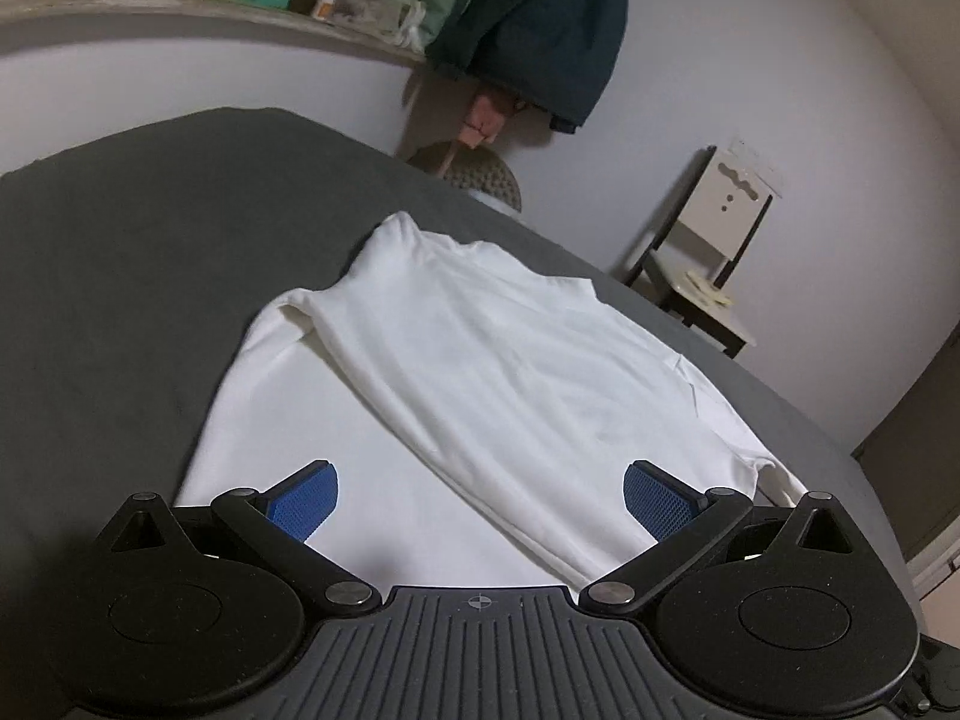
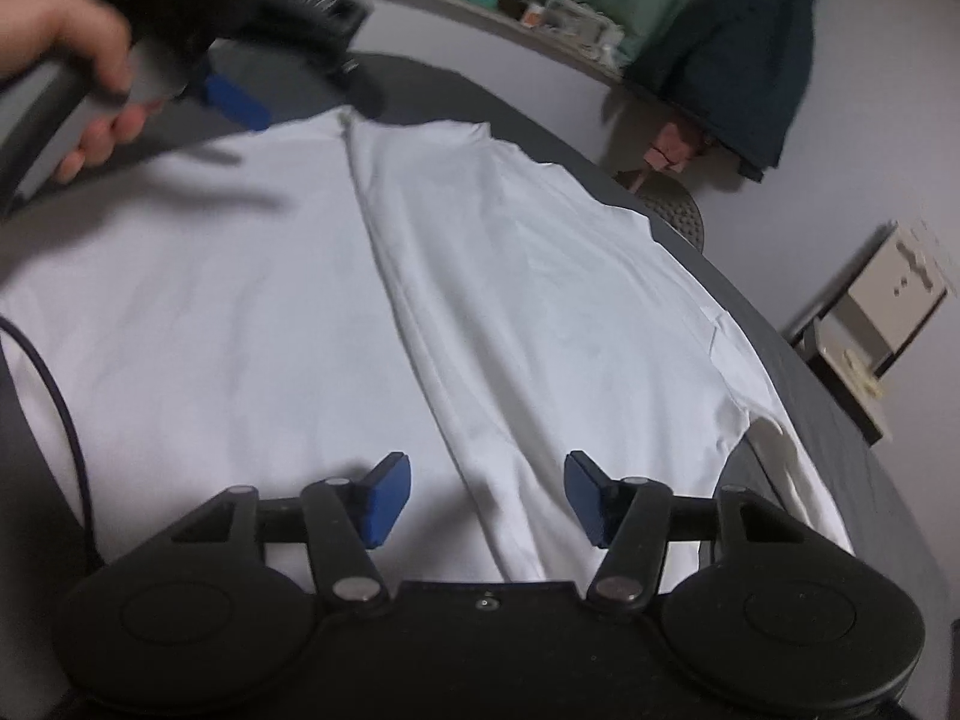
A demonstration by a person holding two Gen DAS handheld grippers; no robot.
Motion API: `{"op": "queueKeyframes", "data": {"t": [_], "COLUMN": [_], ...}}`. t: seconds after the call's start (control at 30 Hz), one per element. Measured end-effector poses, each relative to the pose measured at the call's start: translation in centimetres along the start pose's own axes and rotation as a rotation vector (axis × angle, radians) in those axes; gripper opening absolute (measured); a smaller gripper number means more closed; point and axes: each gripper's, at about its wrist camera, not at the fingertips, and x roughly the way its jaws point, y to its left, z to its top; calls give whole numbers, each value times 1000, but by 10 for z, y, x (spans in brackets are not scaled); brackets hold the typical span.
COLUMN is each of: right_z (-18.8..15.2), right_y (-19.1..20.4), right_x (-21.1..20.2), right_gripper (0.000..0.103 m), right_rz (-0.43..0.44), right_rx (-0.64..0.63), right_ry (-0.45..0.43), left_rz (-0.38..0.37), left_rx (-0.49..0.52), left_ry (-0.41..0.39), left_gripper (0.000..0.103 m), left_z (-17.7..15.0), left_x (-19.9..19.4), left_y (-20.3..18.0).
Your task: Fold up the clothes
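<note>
A white shirt (image 1: 480, 360) lies flat on the dark grey bed cover (image 1: 132, 276), with one side folded lengthwise over the middle so a long fold edge runs down it. My left gripper (image 1: 480, 501) hovers open above the near part of the shirt, its blue pads wide apart and holding nothing. The right wrist view shows the same shirt (image 2: 252, 300), with my right gripper (image 2: 487, 498) open over the fold edge near the hem. At that view's top left, a hand (image 2: 72, 72) holds the left gripper (image 2: 234, 99) above the shirt's far end.
A shelf (image 1: 198, 6) with boxes and packets runs along the wall behind the bed. Green and dark blue clothes (image 1: 540, 18) hang beside it. A dark chair (image 1: 702, 276) stands against the wall on the right, and a round stool (image 1: 480, 177) sits at the bed's far edge.
</note>
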Motion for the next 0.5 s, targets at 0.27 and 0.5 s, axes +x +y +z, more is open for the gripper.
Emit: {"op": "queueKeyframes", "data": {"t": [0.27,0.5], "right_z": [-6,-12], "right_y": [-23,-45], "right_x": [15,-2], "right_gripper": [28,4], "right_rz": [48,213], "right_rx": [134,304], "right_ry": [60,57], "left_rz": [-82,-120], "left_rx": [52,71], "left_ry": [22,27], "left_gripper": [103,103], "left_z": [-3,0], "left_x": [27,36], "left_y": [-3,-3]}}
